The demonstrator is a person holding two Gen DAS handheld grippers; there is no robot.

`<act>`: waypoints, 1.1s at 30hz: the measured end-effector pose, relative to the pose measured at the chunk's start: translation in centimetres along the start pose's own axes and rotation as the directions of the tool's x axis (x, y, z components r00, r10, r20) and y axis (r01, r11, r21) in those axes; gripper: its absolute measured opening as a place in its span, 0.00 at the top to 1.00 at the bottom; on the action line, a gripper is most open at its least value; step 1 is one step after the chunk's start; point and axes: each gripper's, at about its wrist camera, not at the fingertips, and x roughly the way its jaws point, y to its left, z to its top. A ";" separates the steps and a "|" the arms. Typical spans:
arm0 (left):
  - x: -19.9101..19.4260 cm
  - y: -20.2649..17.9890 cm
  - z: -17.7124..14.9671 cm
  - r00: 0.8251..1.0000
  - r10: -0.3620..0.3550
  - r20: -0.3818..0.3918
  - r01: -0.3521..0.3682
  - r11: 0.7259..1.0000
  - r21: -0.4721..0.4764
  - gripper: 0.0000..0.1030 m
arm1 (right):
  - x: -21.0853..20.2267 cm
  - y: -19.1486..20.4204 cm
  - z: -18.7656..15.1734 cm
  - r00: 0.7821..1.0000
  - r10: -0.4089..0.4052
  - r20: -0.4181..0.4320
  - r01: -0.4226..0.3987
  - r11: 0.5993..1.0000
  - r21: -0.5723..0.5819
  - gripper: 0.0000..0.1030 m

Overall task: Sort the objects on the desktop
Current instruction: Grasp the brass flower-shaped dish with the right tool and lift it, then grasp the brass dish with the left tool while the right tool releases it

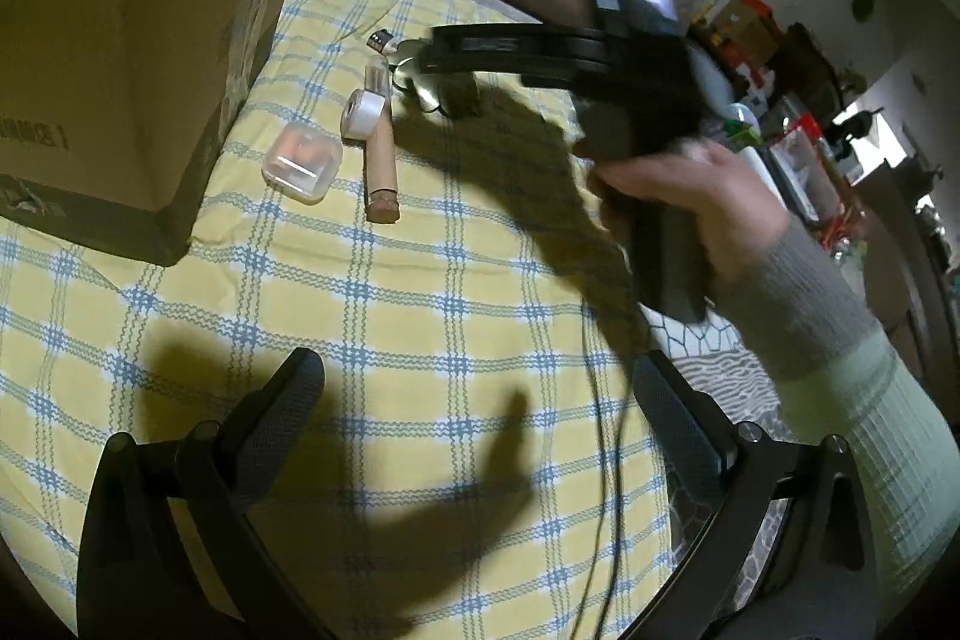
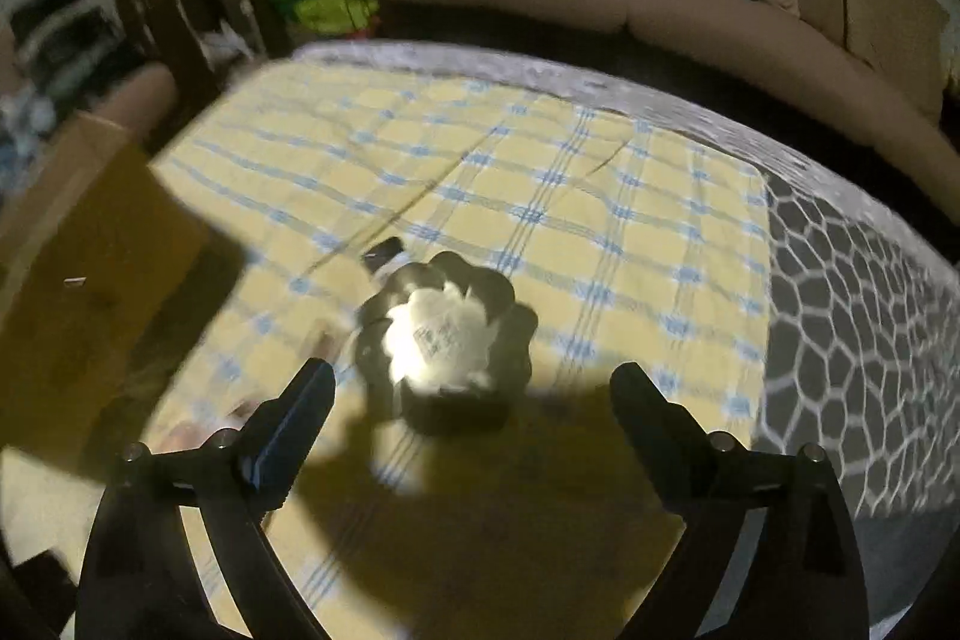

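Note:
On the yellow checked cloth (image 1: 420, 292) lie a clear plastic case (image 1: 302, 162) with orange pieces, a white tape roll (image 1: 363, 114), a tan corked tube (image 1: 381, 154) and a small dark item (image 1: 380, 39). A shiny fluted metal mould (image 2: 444, 340) with a bright white centre rests on the cloth just past my right gripper (image 2: 473, 377), whose fingers stand open and wide apart, clear of it. In the left wrist view a hand (image 1: 690, 184) holds that gripper's black body (image 1: 600, 58) over the mould (image 1: 420, 85). My left gripper (image 1: 480, 412) hangs open over bare cloth.
An open cardboard box (image 1: 138, 58) stands at the cloth's left side, seen blurred as the box (image 2: 90, 250) in the right wrist view. A brown sofa (image 2: 660, 10) runs behind the table. A black cable (image 1: 591, 460) trails across the cloth. Cluttered shelves (image 1: 780, 100) fill the right.

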 end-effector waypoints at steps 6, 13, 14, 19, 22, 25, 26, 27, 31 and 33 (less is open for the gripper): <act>-0.1 0.0 0.0 1.000 -0.014 -0.010 0.014 1.000 -0.002 0.00 | 3.4 1.6 0.7 0.999 -0.017 -0.043 0.011 0.993 -0.117 0.01; -0.2 -0.3 -0.1 1.000 -0.024 -0.013 0.024 1.000 -0.002 0.00 | 1.9 1.0 -0.4 0.997 0.059 -0.043 -0.063 0.994 -0.092 0.15; -0.3 -0.3 -0.1 1.000 -0.027 -0.011 0.027 1.000 -0.002 0.00 | 1.4 0.9 -0.8 0.997 0.067 -0.040 -0.070 0.994 -0.083 0.15; -1.0 0.2 -0.1 1.000 -0.031 -0.003 0.031 1.000 -0.004 0.00 | -3.7 -0.6 -4.6 0.948 0.318 0.011 -0.318 0.944 0.086 0.15; -1.1 0.7 -0.4 0.998 -0.064 -0.015 0.063 0.998 -0.015 0.00 | -6.3 -1.3 -7.7 0.860 0.509 0.045 -0.504 0.832 0.231 0.15; -0.8 0.3 -0.9 0.994 -0.104 -0.015 0.104 0.995 0.000 0.00 | -6.7 -1.4 -10.7 0.759 0.645 0.084 -0.620 0.677 0.396 0.15; -0.7 0.1 -0.9 0.993 -0.120 -0.013 0.120 0.993 0.013 0.00 | -6.6 -1.2 -11.7 0.730 0.676 0.101 -0.642 0.629 0.438 0.15; -0.7 -0.2 -1.1 0.991 -0.136 -0.012 0.136 0.990 0.028 0.00 | -6.4 -1.0 -12.9 0.692 0.711 0.125 -0.665 0.562 0.491 0.15; -0.4 -0.9 -1.5 0.988 -0.154 -0.022 0.155 0.985 0.075 0.19 | -5.9 0.0 -15.8 0.575 0.784 0.233 -0.715 0.344 0.609 0.15; -0.3 -0.8 -1.6 0.989 -0.144 -0.029 0.146 0.986 0.085 0.35 | -5.8 1.2 -16.8 0.538 0.801 0.263 -0.724 0.279 0.631 0.15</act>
